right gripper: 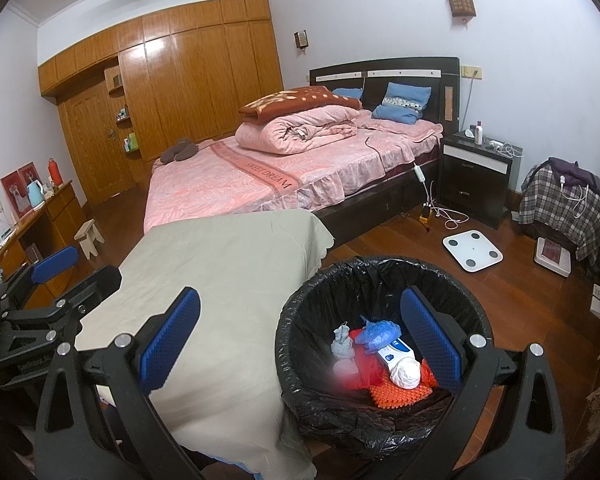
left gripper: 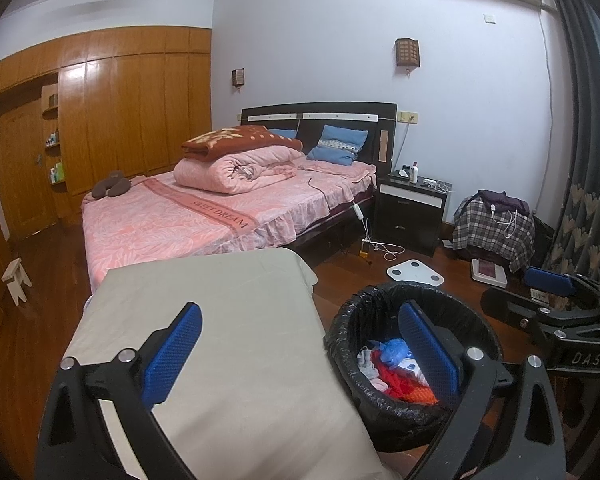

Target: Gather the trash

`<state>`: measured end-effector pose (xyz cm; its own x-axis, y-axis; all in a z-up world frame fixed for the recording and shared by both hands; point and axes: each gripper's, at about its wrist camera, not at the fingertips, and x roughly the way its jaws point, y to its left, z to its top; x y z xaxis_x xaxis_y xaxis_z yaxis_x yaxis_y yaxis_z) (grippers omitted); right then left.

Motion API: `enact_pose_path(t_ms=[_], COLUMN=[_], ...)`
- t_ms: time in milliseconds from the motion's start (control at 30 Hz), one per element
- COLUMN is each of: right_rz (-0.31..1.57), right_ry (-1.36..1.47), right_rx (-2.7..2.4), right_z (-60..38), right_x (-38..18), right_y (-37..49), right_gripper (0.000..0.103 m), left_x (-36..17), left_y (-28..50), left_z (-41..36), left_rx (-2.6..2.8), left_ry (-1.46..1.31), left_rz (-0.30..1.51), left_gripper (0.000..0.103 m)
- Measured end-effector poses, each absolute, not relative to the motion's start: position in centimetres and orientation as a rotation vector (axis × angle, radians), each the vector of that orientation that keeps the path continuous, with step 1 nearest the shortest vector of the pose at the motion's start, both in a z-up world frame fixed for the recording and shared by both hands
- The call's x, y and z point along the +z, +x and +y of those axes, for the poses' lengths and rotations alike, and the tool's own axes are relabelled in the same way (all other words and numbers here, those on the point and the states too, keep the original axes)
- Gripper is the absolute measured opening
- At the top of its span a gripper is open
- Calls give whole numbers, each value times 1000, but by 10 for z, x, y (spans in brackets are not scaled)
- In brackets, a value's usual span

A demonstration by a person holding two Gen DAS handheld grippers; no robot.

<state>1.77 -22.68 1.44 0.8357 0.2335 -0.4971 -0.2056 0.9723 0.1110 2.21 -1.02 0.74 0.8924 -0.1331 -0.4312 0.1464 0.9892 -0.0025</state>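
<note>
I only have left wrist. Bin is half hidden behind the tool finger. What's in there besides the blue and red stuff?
Observer: In right wrist the trash bin also holds a white tied bag and a white box with a blue logo.
Operator: Anything orange?
Observer: Yes, an orange textured piece lies at the near side of the pile.
Operator: What's on the far-left desk? I barely see it.
Observer: A light blue kettle and a red flask stand on the desk.

Both grippers have black frames with silver screws and blue textured fingers [left gripper: 172,354].
</note>
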Motion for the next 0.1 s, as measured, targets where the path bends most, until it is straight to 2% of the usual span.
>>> enact_pose_path(t_ms=[100], right_rz=[534], right_ry=[54], right_rx=[233], right_z=[-227], right_x=[15], right_y=[18], right_gripper=[98], left_x=[6], left_y=[22], left_z=[-10], left_rx=[-144], left_ry=[31], left_rz=[446], left_gripper=[97])
